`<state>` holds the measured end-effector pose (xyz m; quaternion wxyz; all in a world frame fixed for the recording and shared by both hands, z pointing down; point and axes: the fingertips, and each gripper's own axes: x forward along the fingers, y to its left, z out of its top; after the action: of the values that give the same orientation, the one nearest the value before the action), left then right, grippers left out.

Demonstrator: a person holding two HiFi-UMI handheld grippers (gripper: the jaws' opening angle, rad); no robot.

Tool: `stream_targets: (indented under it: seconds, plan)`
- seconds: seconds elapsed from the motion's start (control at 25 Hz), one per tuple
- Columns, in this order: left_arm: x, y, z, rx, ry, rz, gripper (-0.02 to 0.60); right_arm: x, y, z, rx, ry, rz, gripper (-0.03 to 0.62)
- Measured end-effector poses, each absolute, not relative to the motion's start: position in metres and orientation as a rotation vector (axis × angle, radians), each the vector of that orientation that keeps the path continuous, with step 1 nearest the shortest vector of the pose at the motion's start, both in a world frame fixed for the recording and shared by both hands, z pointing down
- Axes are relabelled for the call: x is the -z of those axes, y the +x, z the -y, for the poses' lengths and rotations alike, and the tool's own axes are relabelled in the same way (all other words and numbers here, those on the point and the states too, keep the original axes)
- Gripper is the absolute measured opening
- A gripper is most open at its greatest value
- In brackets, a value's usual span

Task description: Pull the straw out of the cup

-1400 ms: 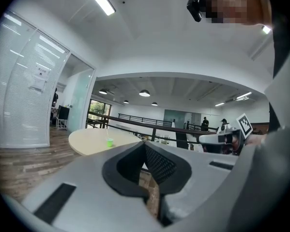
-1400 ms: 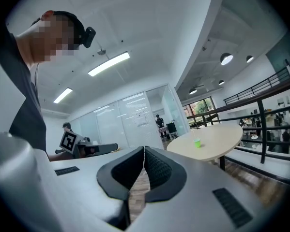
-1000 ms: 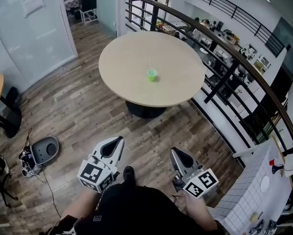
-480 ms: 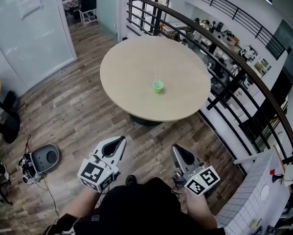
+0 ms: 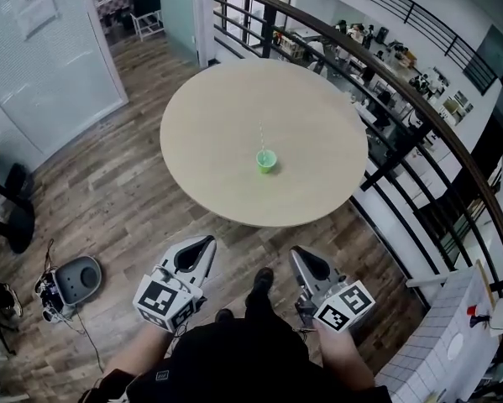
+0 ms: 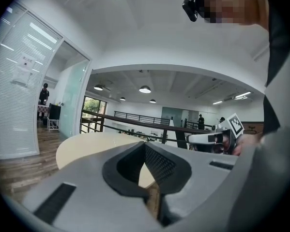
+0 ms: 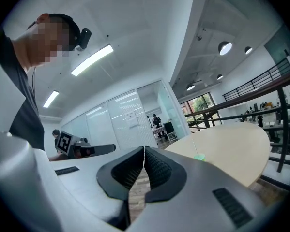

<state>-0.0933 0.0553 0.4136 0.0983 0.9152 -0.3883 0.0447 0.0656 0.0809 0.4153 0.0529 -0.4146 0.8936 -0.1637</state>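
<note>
A small green cup point(image 5: 266, 161) stands near the middle of a round beige table point(image 5: 209, 116), with a thin pale straw point(image 5: 262, 138) upright in it. Both grippers are low in the head view, well short of the table's near edge and over the wooden floor. My left gripper point(image 5: 207, 242) is shut and empty; its jaws meet at the tip point(image 6: 145, 144). My right gripper point(image 5: 296, 253) is shut and empty too, its pads touching point(image 7: 144, 149). The right gripper view shows the cup point(image 7: 199, 156) and straw point(image 7: 195, 147) far ahead on the table.
A black railing with a wooden handrail point(image 5: 402, 99) curves behind and to the right of the table. A glass wall point(image 5: 41, 49) stands at the left. A grey floor device with cables point(image 5: 70, 275) lies at lower left. A white gridded board point(image 5: 448, 342) is at lower right.
The person has walked toward the table, which now sits nearer and larger in the head view. Both grippers came along, still shut, side by side.
</note>
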Motion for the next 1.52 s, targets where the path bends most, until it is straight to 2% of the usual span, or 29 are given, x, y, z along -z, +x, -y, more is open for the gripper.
stream_targets:
  seconds: [0.4,0.8,1.52]
  plan:
    - [-0.424,-0.043,0.077,-0.122,2.647,1.199,0.008,-0.423,0.117,0.053,0.529,-1.209,-2.767,0.023]
    - [-0.427,-0.002,0.153,-0.113,2.614,1.223,0.008,-0.432,0.157,0.123,0.57,-1.175,-2.791,0.023]
    - [-0.429,-0.021,0.24,-0.07,2.666,1.004,0.009,-0.415,0.114,0.213,0.54,-1.229,-2.749,0.023]
